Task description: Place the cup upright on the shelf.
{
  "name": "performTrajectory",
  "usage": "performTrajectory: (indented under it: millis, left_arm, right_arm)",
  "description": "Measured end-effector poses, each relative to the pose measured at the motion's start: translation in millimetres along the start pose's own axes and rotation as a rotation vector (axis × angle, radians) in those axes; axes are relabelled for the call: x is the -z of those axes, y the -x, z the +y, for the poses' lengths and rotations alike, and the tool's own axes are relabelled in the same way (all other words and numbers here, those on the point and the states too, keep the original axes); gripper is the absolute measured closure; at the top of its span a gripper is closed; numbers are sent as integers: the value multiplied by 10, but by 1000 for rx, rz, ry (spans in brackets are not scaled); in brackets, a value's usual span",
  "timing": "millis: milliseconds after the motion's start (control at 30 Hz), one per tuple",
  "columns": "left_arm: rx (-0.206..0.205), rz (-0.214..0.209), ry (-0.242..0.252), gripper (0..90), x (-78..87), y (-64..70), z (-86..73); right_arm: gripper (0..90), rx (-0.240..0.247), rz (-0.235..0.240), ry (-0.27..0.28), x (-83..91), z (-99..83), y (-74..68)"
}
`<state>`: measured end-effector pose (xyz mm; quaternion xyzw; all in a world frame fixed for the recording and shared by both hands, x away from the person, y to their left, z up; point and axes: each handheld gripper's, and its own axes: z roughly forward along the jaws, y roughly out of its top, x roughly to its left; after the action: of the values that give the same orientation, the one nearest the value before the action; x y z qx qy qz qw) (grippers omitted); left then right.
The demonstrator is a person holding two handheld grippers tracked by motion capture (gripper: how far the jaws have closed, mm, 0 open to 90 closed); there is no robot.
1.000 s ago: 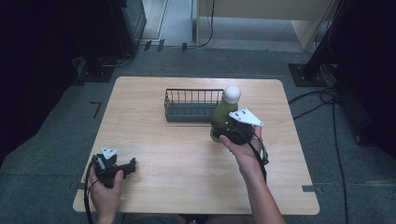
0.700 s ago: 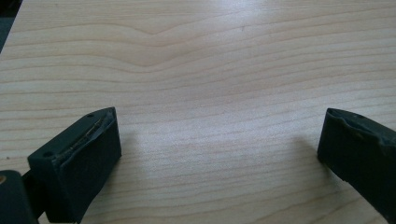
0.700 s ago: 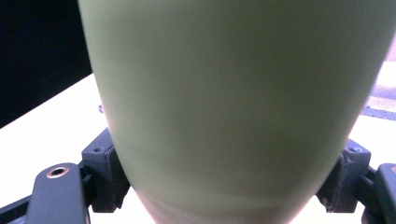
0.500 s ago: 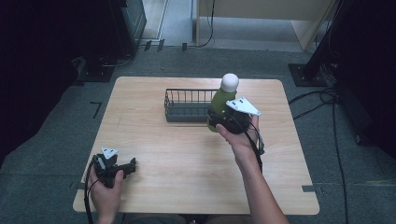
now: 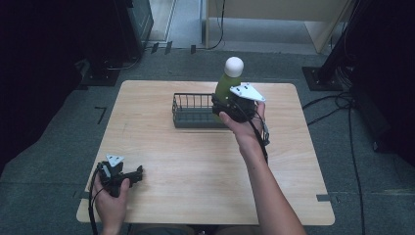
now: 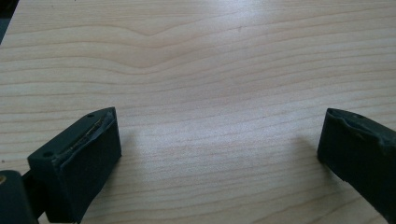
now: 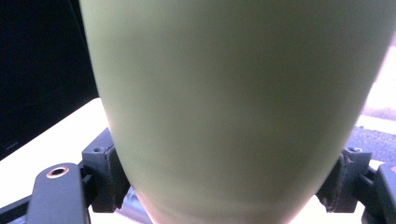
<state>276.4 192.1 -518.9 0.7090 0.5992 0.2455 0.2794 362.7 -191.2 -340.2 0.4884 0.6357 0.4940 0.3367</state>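
While we look down on the wooden table (image 5: 195,166), right gripper (image 5: 230,105) clamped around green bottle (image 5: 227,85), held above wire basket (image 5: 193,111), left gripper (image 5: 128,175) jaws apart, well apart from basket.

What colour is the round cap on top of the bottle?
White. The cap tops the green bottle held in the right gripper; it shows best in the high view.

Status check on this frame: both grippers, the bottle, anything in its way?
Right gripper shut on green bottle, upright, held above wire basket. Left gripper open, low over the table. Nothing visible in the way.
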Motion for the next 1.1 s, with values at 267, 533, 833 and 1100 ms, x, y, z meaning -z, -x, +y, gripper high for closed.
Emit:
performTrajectory:
  millis: [267,533,833,1100]
  left_arm:
    - [3,0,3,0,-2,3,0]
    - [-1,-1,0,0,-1,1,0]
    - [-3,-1,-2,0,0,-1,0]
    - [-4,-2,-2,0,-2,2,2]
  right_arm:
    - [201,10,-21,12,-242,83,14]
    - [201,-1,-56,-4,-526,55,83]
    - [201,6,-72,-36,-747,-58,107]
    - [201,14,-89,-97,-922,-210,147]
